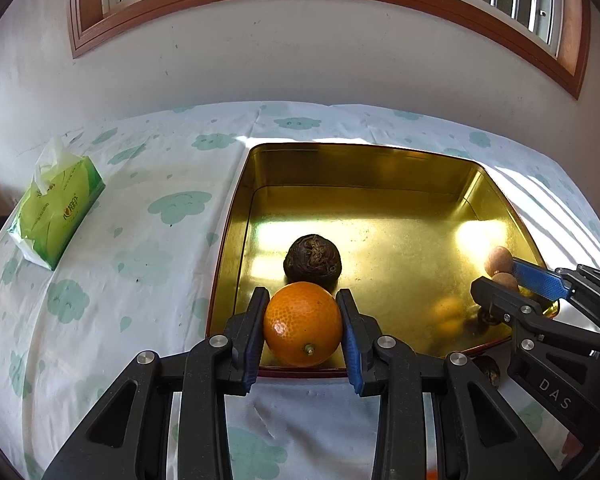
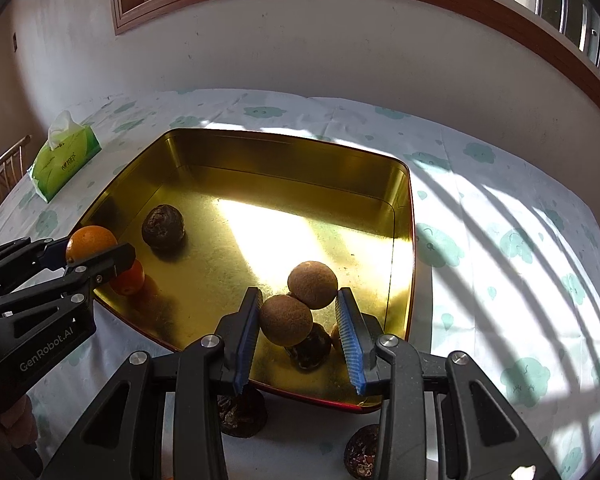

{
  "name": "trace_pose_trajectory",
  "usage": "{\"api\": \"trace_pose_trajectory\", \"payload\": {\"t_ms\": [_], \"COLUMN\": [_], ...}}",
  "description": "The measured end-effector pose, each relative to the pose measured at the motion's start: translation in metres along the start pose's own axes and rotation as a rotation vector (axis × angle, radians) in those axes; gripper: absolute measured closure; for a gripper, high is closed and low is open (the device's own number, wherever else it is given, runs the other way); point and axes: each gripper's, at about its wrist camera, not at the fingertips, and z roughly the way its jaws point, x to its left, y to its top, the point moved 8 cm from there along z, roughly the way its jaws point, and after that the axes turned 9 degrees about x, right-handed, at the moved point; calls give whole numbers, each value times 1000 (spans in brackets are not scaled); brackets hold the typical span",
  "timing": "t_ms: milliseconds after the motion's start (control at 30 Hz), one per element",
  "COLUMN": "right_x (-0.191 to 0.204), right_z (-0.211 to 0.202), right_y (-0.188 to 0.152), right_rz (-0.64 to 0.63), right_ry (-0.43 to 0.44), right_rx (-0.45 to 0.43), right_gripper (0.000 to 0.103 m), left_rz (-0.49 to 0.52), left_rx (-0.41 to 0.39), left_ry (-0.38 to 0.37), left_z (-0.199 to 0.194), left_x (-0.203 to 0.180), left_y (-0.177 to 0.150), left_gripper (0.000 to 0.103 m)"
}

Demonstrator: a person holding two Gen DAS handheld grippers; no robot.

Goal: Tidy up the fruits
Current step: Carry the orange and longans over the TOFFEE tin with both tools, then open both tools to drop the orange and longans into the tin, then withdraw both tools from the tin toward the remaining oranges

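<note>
The left gripper (image 1: 303, 330) clamps a round orange fruit (image 1: 302, 323) above the near rim of the shallow gold metal tray (image 1: 356, 168); lower it gently before releasing. The right gripper (image 2: 298, 334) brackets two round brown fruits (image 2: 300, 306); whether it grips them, I cannot tell. Count: one orange, two brown, one wrinkled dark fruit (image 1: 313, 259) inside.

Fruit tin (image 2: 404, 240) mid-table, your tissue pack (image 2: 64, 160) far left.
Wrinkled fruit (image 2: 163, 227) inside left; two round fruits (image 2: 300, 300) touching near right; two more outside the front rim.
</note>
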Motion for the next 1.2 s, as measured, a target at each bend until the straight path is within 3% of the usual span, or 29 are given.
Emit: {"api": "trace_pose_trajectory", "payload": {"t_ms": [333, 500, 733, 1200], "right_x": [0, 0, 1, 8], "right_z": [1, 1, -6, -36], "right_y": [1, 0, -3, -14], "right_rz": [5, 13, 20, 24], "right_ry": [13, 8, 5, 15], "right_rx": [5, 10, 4, -30], "right_gripper": [67, 60, 59, 58], "left_rz": [-2, 1, 1, 43], "left_rx": [-1, 2, -11, -44], "left_ry": [11, 14, 33, 19], "left_z": [0, 0, -10, -41], "left_x": [0, 1, 3, -11], "left_y": [0, 0, -5, -20], "left_gripper": [68, 66, 51, 50]}}
